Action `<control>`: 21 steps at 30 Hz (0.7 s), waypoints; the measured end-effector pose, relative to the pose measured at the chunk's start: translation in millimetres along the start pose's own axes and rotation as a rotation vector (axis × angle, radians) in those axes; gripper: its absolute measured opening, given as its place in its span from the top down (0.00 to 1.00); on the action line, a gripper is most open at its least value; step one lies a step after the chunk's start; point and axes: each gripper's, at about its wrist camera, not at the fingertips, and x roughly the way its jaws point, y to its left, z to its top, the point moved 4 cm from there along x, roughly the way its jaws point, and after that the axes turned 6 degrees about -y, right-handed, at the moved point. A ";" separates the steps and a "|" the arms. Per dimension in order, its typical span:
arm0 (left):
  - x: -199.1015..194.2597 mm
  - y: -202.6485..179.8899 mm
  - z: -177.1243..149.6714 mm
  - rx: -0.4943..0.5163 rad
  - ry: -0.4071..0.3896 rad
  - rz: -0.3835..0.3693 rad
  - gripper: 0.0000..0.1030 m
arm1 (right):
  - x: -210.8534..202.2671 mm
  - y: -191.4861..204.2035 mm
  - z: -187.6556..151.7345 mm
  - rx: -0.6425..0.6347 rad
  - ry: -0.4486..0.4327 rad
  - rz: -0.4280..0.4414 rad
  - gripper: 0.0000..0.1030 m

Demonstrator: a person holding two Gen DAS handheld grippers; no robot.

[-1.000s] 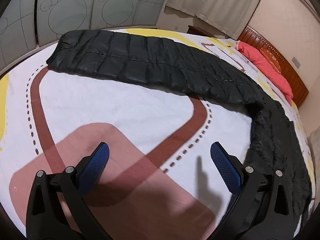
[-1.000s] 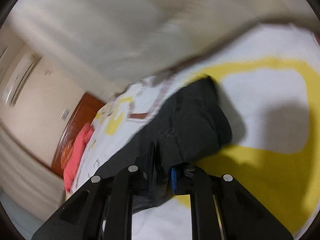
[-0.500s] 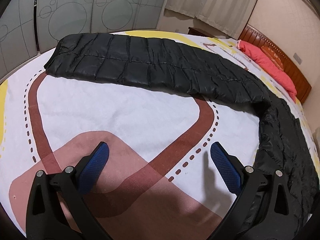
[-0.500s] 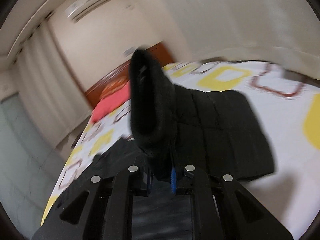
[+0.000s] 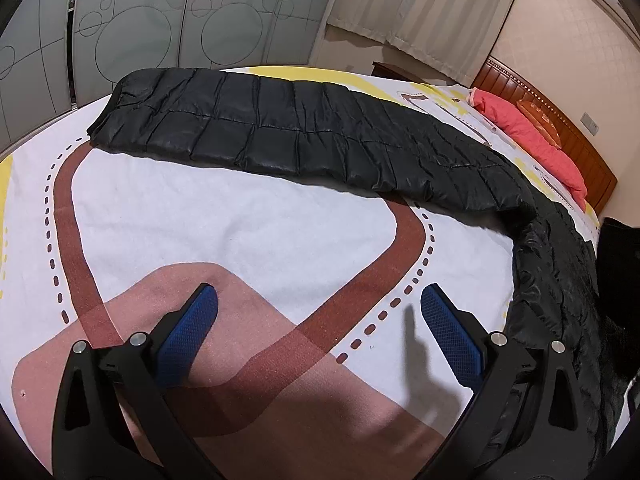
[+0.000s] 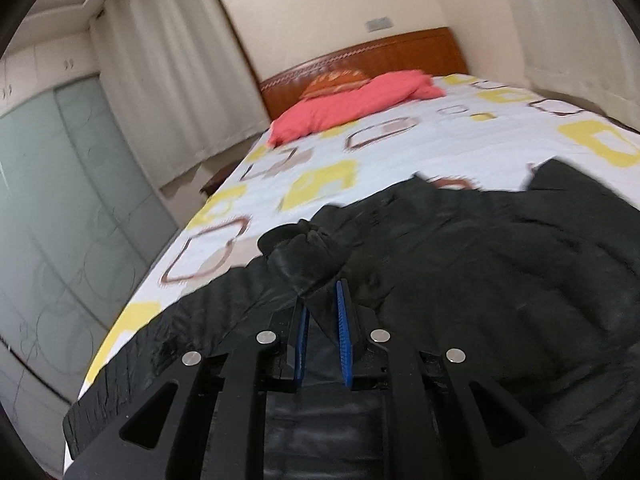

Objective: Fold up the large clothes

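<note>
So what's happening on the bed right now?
A person with a two-finger tool in each hand is folding a long black quilted coat spread across the patterned bedspread. The right tool is shut on a bunched piece of the coat, lifted above the rest of the fabric. The left tool hangs open over bare bedspread, holding nothing. A red pillow lies by the wooden headboard.
</note>
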 end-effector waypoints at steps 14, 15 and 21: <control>-1.5 0.4 -0.3 -0.003 -0.004 -0.005 0.02 | 71.9 62.7 -64.2 -0.087 0.178 0.045 0.83; -1.5 0.4 -0.3 -0.003 -0.005 -0.005 0.02 | 76.9 64.2 -68.4 -0.094 0.207 0.041 0.81; -1.5 1.1 -0.4 -0.001 -0.003 -0.002 0.02 | 72.5 75.5 -82.1 -0.147 0.247 0.098 0.27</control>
